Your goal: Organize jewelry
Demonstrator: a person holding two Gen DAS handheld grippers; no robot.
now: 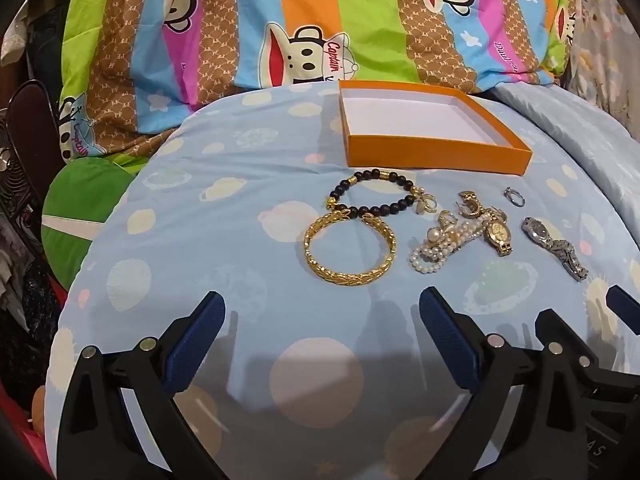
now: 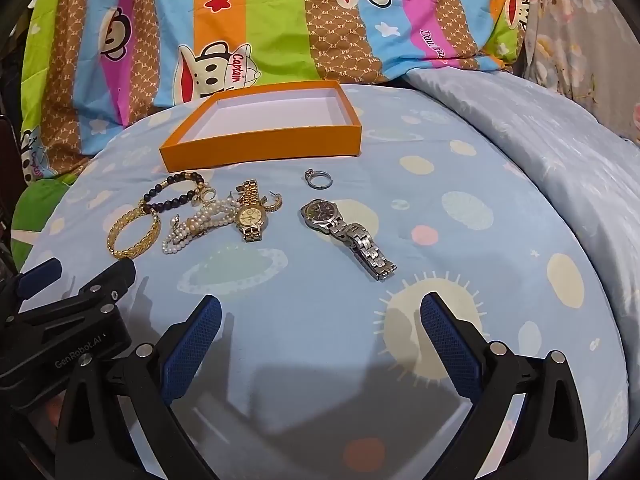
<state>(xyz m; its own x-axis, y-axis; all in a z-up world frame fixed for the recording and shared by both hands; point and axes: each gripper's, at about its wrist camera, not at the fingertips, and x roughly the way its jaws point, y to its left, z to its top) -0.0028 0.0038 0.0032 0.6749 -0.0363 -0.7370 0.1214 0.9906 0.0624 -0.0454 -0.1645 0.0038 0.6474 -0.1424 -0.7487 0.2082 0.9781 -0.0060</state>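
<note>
On the blue bedsheet (image 1: 224, 240), left to right, lay a gold bangle (image 1: 350, 250), a bead bracelet (image 1: 372, 196), pearls (image 1: 440, 246), a gold watch (image 1: 498, 234), a ring (image 1: 513, 197) and a silver watch (image 1: 556, 246), all before the empty orange box (image 1: 432, 152). Left gripper (image 1: 320, 312) and right gripper (image 2: 320, 314) hovered released, holding nothing. Best to pinch the bangle's rim squarely, lifting it clear of the overlapping beads.

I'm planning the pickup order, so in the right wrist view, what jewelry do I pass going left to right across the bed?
gold chain bracelet → pearl strand → gold watch → silver ring → silver watch. The dark bead bracelet and the gold earring overlap their neighbours, so I left them out.
</note>
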